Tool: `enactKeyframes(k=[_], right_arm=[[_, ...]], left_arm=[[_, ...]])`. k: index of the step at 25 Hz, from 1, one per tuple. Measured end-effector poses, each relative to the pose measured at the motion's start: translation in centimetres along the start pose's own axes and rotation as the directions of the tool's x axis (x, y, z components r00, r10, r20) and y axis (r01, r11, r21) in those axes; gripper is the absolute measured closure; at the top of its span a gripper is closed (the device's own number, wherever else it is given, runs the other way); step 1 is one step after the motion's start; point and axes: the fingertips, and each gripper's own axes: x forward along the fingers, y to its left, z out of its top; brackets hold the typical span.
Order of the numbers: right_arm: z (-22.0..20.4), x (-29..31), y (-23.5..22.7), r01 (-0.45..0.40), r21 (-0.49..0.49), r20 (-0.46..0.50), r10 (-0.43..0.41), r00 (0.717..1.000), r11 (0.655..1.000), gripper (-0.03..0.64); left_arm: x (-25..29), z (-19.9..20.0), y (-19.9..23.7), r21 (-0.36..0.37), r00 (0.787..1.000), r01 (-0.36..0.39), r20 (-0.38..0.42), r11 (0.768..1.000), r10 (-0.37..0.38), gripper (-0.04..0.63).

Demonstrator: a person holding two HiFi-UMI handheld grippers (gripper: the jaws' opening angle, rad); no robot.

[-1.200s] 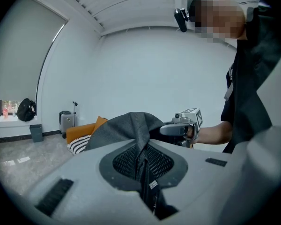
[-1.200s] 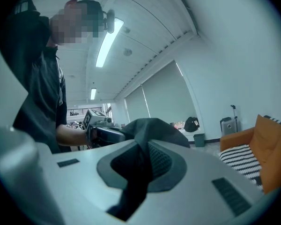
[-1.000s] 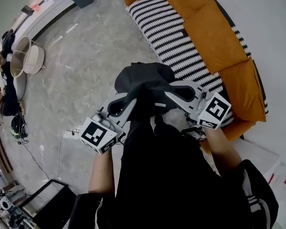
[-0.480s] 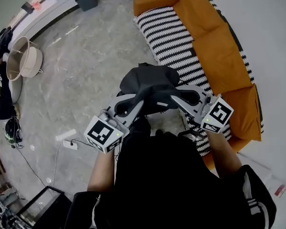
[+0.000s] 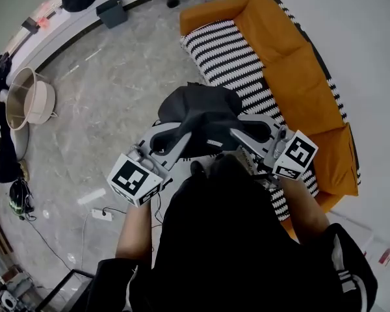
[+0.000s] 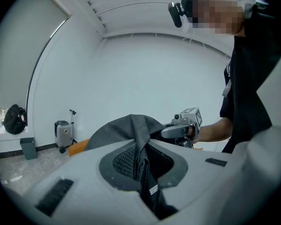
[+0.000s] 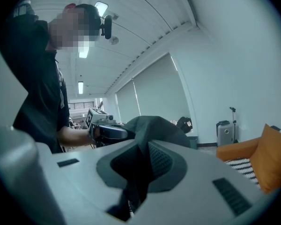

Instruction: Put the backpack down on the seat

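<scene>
Bright, even indoor light, ceiling lamps lit in right gripper view, strong fisheye bending, dark vignetted corners

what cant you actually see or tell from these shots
Head view: the backpack below its bunched top, hidden by the left tool and right tool.
Head view: the sofa's near end, partly behind the person's right arm.
Both gripper views: the backpack's shape; only pinched fabric shows.

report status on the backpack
Left gripper and right gripper shut on backpack. Backpack held up beside sofa, not yet on seat. Nothing seen blocking.
</scene>
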Motion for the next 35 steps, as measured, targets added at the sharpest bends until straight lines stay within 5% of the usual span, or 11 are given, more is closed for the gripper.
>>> enactKeyframes(k=[17,35], right_arm=[[2.7,4.4,-13.2,-0.003,0.026,0.043,0.002,0.999,1.000,0.574],[6.4,3.2,-30.2,0.136,0.081,0.127,-0.146,0.981,0.987,0.574]], left_arm=[[8.3,3.0,11.3,-0.014,0.998,0.033,-0.050,0.999,-0.034,0.555],[23.2,8.0,20.9,0.009,0.987,0.134,-0.094,0.991,-0.133,0.555]])
